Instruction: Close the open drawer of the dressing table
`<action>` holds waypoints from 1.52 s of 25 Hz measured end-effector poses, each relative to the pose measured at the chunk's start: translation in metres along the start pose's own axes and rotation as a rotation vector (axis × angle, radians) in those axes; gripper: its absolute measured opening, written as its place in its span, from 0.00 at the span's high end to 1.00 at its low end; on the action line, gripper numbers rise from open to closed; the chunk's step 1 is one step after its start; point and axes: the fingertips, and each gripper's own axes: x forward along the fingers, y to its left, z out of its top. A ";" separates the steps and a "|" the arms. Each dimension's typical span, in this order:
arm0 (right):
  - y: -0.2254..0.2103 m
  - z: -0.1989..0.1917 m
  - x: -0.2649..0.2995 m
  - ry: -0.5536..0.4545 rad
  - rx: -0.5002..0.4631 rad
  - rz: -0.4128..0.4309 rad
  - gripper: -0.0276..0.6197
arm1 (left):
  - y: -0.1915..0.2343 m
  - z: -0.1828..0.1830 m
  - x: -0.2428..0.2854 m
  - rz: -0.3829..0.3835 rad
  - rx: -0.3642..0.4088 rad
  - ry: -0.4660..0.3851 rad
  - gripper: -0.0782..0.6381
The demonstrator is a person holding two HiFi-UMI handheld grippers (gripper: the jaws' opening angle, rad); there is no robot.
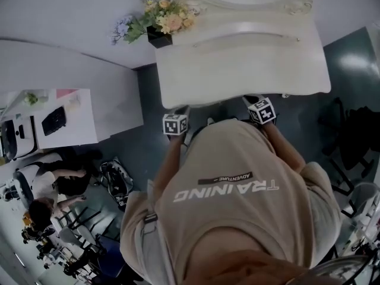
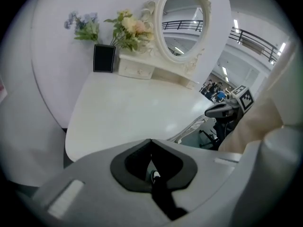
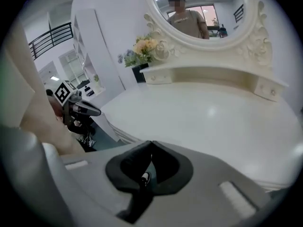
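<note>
Dressing table (image 1: 237, 64) | drawer not in sight (tabletop hides it), closing unconfirmed | left gripper (image 2: 150, 143), right gripper (image 3: 151, 144): jaws together, empty, near front edge.

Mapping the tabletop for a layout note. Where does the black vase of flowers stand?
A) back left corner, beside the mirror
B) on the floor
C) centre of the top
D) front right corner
A: the head view shows the black vase at the dressing table's back left corner, left of the mirror.
</note>
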 end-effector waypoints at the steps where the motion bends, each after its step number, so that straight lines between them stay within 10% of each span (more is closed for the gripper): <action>1: 0.002 0.012 -0.006 -0.032 -0.008 0.001 0.95 | -0.007 0.012 -0.007 -0.001 0.014 -0.031 0.89; 21: 0.026 0.272 -0.192 -0.634 -0.337 -0.135 0.95 | -0.132 0.311 -0.165 -0.051 0.398 -0.744 0.89; 31: 0.056 0.340 -0.274 -0.915 -0.365 -0.158 0.95 | -0.177 0.364 -0.244 0.058 0.638 -0.986 0.89; 38: 0.058 0.356 -0.311 -1.052 -0.334 -0.192 0.95 | -0.192 0.377 -0.261 0.040 0.614 -1.087 0.89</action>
